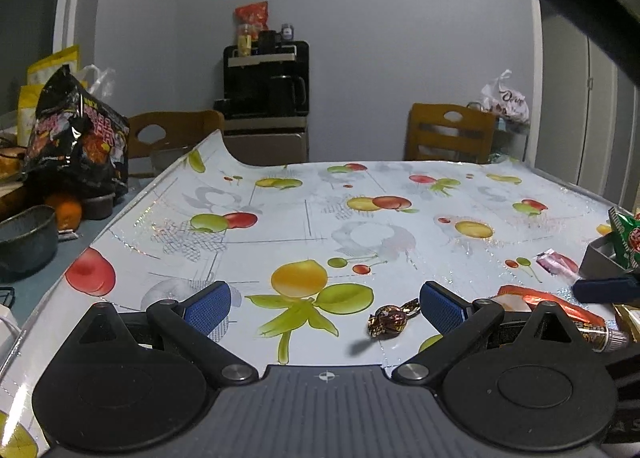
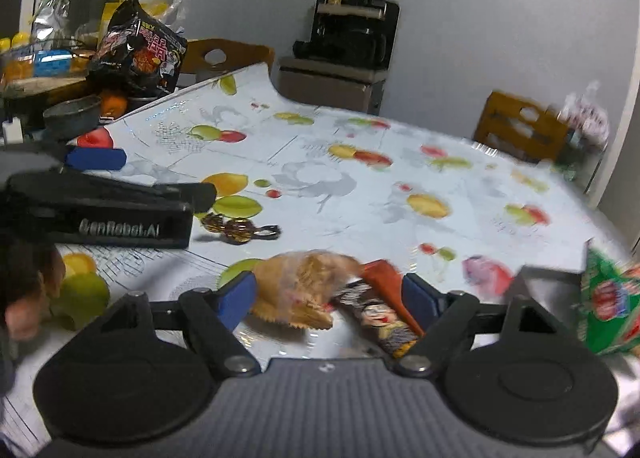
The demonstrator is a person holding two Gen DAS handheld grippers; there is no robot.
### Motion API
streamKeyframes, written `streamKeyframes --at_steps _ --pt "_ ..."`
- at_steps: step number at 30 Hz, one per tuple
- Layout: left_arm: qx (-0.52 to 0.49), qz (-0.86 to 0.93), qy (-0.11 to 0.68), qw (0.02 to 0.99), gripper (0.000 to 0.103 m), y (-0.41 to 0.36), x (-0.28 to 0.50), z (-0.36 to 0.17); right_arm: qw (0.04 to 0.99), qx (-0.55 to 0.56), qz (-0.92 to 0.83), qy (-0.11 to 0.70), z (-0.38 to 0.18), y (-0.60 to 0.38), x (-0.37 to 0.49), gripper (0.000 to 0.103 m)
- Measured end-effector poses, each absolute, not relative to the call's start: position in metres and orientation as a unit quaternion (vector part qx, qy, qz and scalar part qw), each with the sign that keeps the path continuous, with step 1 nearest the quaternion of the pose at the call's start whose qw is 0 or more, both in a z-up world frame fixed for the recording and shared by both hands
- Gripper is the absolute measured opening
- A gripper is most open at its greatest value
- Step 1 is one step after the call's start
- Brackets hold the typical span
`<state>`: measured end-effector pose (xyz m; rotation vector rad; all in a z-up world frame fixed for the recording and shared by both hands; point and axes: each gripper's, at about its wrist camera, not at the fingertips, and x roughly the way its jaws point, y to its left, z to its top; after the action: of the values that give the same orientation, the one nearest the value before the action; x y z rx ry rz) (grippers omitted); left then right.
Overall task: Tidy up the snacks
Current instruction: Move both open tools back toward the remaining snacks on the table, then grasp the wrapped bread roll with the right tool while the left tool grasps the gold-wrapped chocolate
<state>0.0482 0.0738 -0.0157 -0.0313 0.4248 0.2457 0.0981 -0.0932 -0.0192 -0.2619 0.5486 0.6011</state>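
The worktop (image 1: 400, 186), under its fruit-print cloth, carries scattered snacks along its near right side. The left tool (image 1: 326, 304) hovers wide, nothing gripped; the right tool (image 2: 328, 294) is also spread wide, straddling 2 items. The orange pastry packet (image 2: 300, 290) lies between its fingers, touching a dark bar wrapper (image 2: 380, 318) whose long axis runs far-left to near-right. Closing now could pinch both together. The foil candy (image 1: 390, 320) sits just inside the left tool's right finger, twisted ends pointing left-right; a nudge could roll it.
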Motion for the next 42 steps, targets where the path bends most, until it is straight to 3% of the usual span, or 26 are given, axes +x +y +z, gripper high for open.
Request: streamKeyframes --at_steps 11,17,19,36,38,42 --pt "-0.048 0.115 0.201 0.972 0.102 0.084 0.048 -0.019 0.898 -0.092 0.305 0.303 -0.034 -0.061 0.125 0.08" --pt "-0.046 0.104 0.21 0.971 0.102 0.082 0.051 -0.02 0.898 -0.097 0.3 0.307 -0.039 -0.063 0.125 0.049" --pt "-0.045 0.1 0.215 0.97 0.102 0.08 0.054 -0.021 0.898 -0.093 0.301 0.308 -0.036 -0.068 0.123 0.045" --pt "0.015 0.032 0.292 0.956 0.101 0.053 0.105 -0.034 0.9 -0.084 0.309 0.296 -0.009 -0.151 0.064 0.043" --pt "0.013 0.027 0.295 0.955 0.096 0.053 0.105 -0.035 0.899 -0.087 0.308 0.298 -0.009 -0.159 0.059 0.043" --pt "0.013 0.019 0.31 0.95 0.072 0.052 0.11 -0.038 0.898 -0.08 0.304 0.307 -0.011 -0.17 0.054 0.043"
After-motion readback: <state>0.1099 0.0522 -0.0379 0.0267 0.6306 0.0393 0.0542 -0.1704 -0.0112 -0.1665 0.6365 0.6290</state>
